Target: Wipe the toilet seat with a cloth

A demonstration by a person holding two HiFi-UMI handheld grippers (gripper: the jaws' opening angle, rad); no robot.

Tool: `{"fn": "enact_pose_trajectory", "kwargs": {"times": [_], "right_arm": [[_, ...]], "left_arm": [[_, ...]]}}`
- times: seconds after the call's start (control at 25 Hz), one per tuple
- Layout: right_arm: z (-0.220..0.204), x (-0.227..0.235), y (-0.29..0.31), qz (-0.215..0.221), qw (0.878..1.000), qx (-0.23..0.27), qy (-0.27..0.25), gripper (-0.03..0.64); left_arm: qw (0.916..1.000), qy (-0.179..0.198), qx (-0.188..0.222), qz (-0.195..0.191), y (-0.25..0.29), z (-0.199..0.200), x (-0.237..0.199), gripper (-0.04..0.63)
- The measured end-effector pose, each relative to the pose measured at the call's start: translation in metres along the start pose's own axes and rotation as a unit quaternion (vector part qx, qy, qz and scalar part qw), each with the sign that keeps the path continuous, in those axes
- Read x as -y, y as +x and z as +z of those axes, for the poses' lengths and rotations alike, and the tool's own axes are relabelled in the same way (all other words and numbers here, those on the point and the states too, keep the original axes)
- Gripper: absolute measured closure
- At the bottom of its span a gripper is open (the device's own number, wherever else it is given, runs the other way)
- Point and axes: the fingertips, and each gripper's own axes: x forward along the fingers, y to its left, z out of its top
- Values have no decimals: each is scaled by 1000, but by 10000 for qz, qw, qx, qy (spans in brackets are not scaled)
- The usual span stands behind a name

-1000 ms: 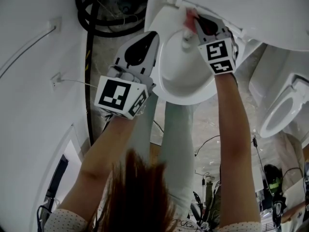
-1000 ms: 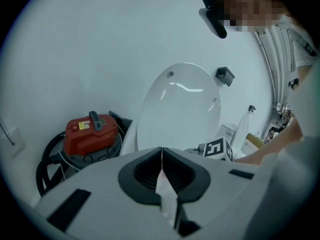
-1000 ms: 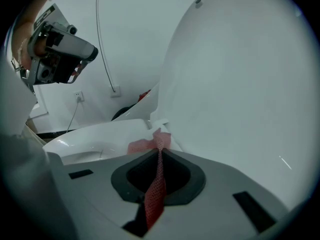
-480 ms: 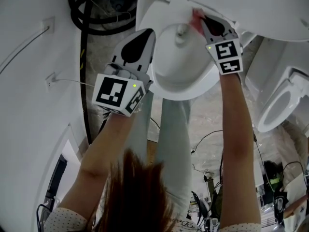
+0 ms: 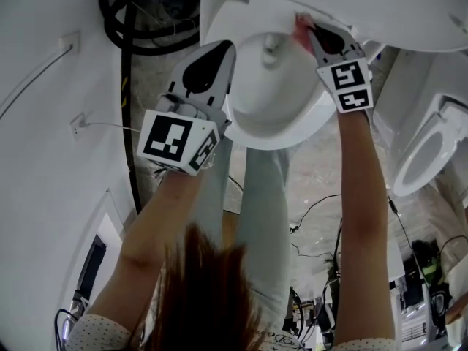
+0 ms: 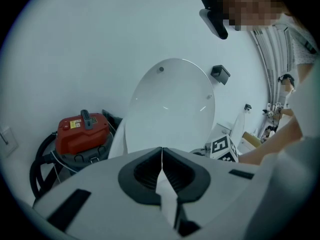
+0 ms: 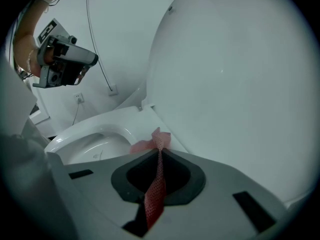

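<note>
Cloth [image 7: 154, 184], pink with a fine mesh texture, is what your right gripper [image 7: 160, 153] has: its jaws are closed hard on a thin fold of it. A crumpled tuft pokes out past the tips. That tuft lies on the toilet seat [image 7: 95, 126], right at the foot of the raised lid [image 7: 235, 84]. In the head view this puts the cloth at about 1 o'clock on the seat ring, close to the hinge, with your right arm reaching in from 5 o'clock.

Your left gripper [image 5: 225, 50] has its jaws pressed together tip to tip, gripping nothing. It sits at 9 o'clock of the bowl [image 5: 274, 86], just beside the seat's outer edge. I cannot tell whether it touches the seat. From its own view you look straight at the upright lid, with the right gripper's marker cube [image 6: 221, 149] showing low at 4 o'clock.

Further out, a red vacuum cleaner [image 6: 80, 131] with black hoses [image 5: 135, 35] stands against the wall at 11 o'clock of the toilet. A second toilet [image 5: 424, 163] stands well apart at 3 o'clock.
</note>
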Motion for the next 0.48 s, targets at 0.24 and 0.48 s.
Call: {"fn": "enact_pose_trajectory", "kwargs": {"times": [0.24, 0.48], "right_arm": [[-10, 7, -10, -64, 9999, -2, 138, 587], [-25, 11, -22, -129, 9997, -22, 225, 586]], "left_arm": [[10000, -7, -25, -4, 3, -2, 8, 592], [10000, 28, -27, -53, 4, -3, 17, 592]]}}
